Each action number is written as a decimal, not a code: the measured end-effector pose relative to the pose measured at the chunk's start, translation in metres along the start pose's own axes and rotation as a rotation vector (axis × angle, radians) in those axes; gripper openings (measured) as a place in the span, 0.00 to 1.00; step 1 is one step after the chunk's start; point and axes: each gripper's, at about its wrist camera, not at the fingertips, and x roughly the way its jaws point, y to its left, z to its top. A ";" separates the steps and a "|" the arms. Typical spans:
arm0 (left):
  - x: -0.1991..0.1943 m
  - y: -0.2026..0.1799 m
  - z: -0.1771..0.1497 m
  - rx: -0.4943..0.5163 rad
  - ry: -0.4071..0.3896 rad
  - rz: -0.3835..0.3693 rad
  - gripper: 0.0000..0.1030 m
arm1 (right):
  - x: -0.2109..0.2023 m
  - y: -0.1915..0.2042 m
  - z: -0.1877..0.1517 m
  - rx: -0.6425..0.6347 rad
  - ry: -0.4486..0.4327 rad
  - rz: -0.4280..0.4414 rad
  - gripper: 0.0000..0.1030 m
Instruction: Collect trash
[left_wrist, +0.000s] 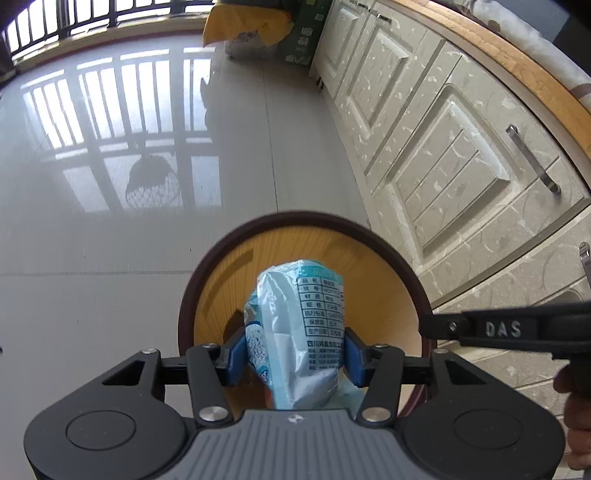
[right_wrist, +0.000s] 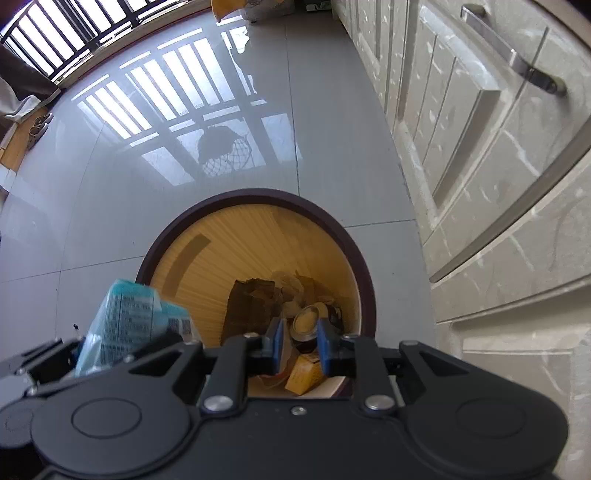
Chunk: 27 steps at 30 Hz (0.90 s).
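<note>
Left wrist view: left gripper (left_wrist: 295, 356) clamps blue packet (left_wrist: 299, 325) above bin (left_wrist: 388, 236).

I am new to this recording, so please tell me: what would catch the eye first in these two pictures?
First, the pale blue plastic packet, held between the blue fingers of the left gripper right above the round bin. Next, the bin's yellow inside, with brown paper and a small jar at the bottom. The right gripper hangs empty over it, beside the cream cabinets.
</note>
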 end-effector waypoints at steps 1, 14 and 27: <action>0.000 -0.001 0.003 0.010 -0.008 0.000 0.52 | -0.002 -0.001 0.000 0.001 -0.005 -0.001 0.21; 0.017 -0.015 0.023 0.071 -0.018 0.030 0.83 | -0.015 -0.022 0.009 0.046 -0.039 -0.014 0.22; 0.004 -0.005 0.006 0.053 0.072 0.064 0.92 | -0.015 -0.019 -0.005 -0.083 -0.004 -0.051 0.35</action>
